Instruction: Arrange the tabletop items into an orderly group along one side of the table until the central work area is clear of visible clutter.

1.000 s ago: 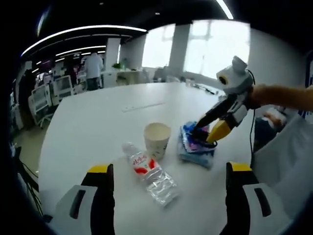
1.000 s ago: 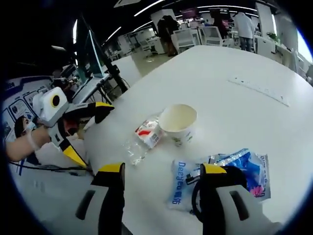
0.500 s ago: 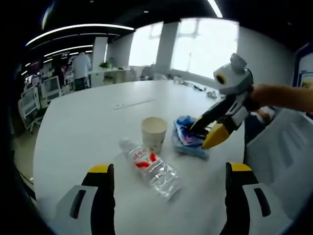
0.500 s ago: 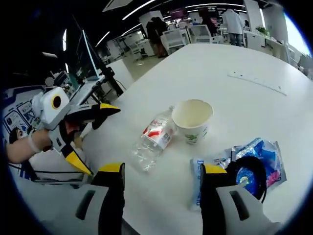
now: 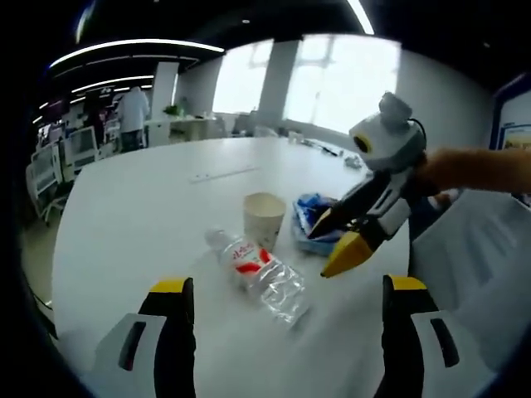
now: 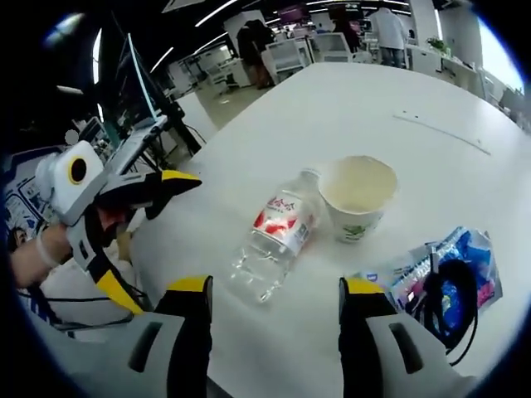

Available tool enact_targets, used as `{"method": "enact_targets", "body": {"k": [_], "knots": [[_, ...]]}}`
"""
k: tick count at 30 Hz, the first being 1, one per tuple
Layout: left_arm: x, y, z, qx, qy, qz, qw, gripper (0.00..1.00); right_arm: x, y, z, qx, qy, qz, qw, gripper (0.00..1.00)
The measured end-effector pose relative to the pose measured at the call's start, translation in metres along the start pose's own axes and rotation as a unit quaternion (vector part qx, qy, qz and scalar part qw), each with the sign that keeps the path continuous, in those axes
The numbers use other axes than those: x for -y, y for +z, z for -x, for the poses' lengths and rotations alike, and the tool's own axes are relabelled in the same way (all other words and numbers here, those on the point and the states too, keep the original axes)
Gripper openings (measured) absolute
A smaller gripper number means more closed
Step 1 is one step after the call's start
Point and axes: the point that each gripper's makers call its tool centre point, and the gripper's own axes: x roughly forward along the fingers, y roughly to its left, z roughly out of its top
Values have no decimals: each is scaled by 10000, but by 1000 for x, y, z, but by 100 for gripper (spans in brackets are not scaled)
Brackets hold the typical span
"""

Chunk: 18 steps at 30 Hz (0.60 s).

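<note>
Left gripper view: white table [image 5: 158,207] takes up most of the frame. A clear plastic water bottle [image 5: 261,278] w/ a red label lies on its side just below center, cap pointing toward the upper left. Right behind it a paper cup [image 5: 264,217] stands upright, empty as far as I can tell. Just right of the cup there's a pile of blue snack packets [image 5: 309,217]. The right gripper [image 5: 330,245] comes in from the right, held by a hand [image 5: 473,170], yellow-tipped jaws spread apart and holding nothing, tips over the near edge of the packets. The left gripper's own jaws rise at the bottom of the frame, wide apart, nothing between them.

Right gripper view: bottle [image 6: 278,240] is dead center, lying on its side, cap toward the cup [image 6: 358,195], which sits just to its upper right. Packets [image 6: 448,278] are at the lower right w/ a black cable loop [image 6: 455,298] lying on top. Left gripper [image 6: 178,186] is at mid left, off the table edge, jaws look apart, empty. This view's own jaws at the bottom are wide too, the bottle's base just above the gap.

Background: office desks, a person [image 5: 133,112] standing far upper left in the left gripper view.
</note>
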Motion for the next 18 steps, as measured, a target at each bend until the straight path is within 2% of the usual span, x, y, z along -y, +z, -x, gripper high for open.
{"method": "enact_targets", "body": {"k": [5, 13, 18], "knots": [[-2, -3, 2, 1, -69, 15, 10000, 91, -5, 4, -10, -61, -31, -121, 9999, 59], [-3, -4, -1, 72, -162, 81, 9998, 91, -6, 15, -26, -53, -325, -334, 9989, 59], [-3, -7, -1, 103, -183, 130, 9997, 91, -9, 16, -38, -187, -459, -234, 9985, 59]]}}
